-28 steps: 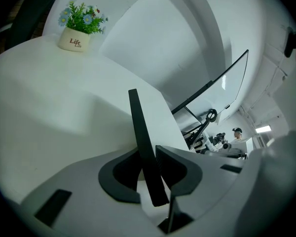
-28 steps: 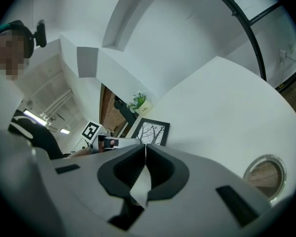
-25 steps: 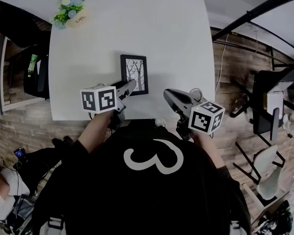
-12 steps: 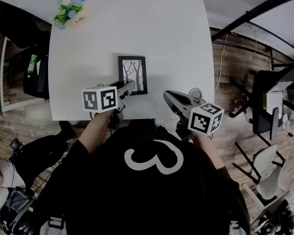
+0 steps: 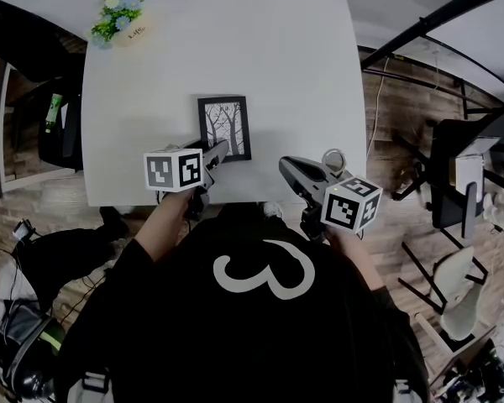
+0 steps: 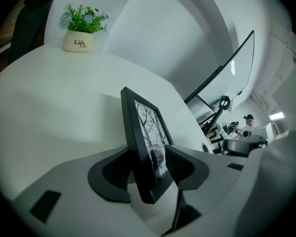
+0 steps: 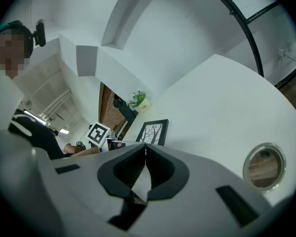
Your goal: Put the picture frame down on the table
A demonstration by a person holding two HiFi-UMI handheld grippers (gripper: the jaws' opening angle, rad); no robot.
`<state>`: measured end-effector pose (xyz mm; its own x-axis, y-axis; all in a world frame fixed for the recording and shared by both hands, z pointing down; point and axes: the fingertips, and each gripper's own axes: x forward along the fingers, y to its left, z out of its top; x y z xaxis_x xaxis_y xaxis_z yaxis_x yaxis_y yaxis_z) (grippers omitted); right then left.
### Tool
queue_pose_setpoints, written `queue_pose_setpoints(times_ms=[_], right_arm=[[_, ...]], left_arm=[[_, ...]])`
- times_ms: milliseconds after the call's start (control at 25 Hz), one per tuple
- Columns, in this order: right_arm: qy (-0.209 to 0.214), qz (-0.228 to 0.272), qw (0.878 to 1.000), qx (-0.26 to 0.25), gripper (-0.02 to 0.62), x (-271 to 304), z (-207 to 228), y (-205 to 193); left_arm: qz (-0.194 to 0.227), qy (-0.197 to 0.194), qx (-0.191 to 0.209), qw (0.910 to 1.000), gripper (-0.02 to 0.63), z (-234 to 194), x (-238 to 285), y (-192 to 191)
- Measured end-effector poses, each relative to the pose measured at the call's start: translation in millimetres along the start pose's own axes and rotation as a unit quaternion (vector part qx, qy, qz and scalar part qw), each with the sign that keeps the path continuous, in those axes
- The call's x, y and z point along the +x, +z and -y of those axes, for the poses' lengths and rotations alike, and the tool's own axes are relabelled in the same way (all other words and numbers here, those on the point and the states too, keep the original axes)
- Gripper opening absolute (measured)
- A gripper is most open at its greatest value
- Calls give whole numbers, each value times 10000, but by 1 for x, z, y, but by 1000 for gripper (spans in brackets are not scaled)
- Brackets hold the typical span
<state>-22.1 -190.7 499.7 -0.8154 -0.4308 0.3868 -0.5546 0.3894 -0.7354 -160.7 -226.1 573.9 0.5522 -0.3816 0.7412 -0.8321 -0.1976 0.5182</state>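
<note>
The black picture frame (image 5: 224,128) with a bare-trees print rests on the white table (image 5: 277,65), near its front edge. My left gripper (image 5: 221,149) reaches the frame's near edge. In the left gripper view the frame (image 6: 144,132) leans tilted between the two jaws of that gripper (image 6: 148,153). Those jaws have just been opening and stand apart around it, with a gap on the back side. My right gripper (image 5: 284,164) hovers to the frame's right, jaws shut and empty (image 7: 145,148). From there the frame (image 7: 153,132) shows further off.
A small pot of flowers (image 5: 122,19) stands at the table's far left corner. A round cable hole (image 5: 333,158) sits in the table by my right gripper. Black metal racks and chairs stand to the right, and a person crouches on the floor at the lower left.
The frame has shifted a little to the left and lies flatter on the table. My left gripper sank slightly with it. The right gripper kept still.
</note>
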Motion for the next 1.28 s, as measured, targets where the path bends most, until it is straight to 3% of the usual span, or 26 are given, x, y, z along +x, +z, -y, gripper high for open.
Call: queue_pose_setpoints(times_ms=[760, 1200, 1280], right_arm=[[11, -90, 10000, -31, 25, -3, -4, -9], [55, -160, 9998, -73, 25, -7, -3, -14], [72, -169, 9998, -77, 25, -8, -3, -14]], left_arm=[[209, 595, 327, 9975, 249, -13, -9, 1], [519, 677, -14, 9964, 245, -16, -26, -2], [590, 584, -89, 9965, 206, -12, -32, -3]])
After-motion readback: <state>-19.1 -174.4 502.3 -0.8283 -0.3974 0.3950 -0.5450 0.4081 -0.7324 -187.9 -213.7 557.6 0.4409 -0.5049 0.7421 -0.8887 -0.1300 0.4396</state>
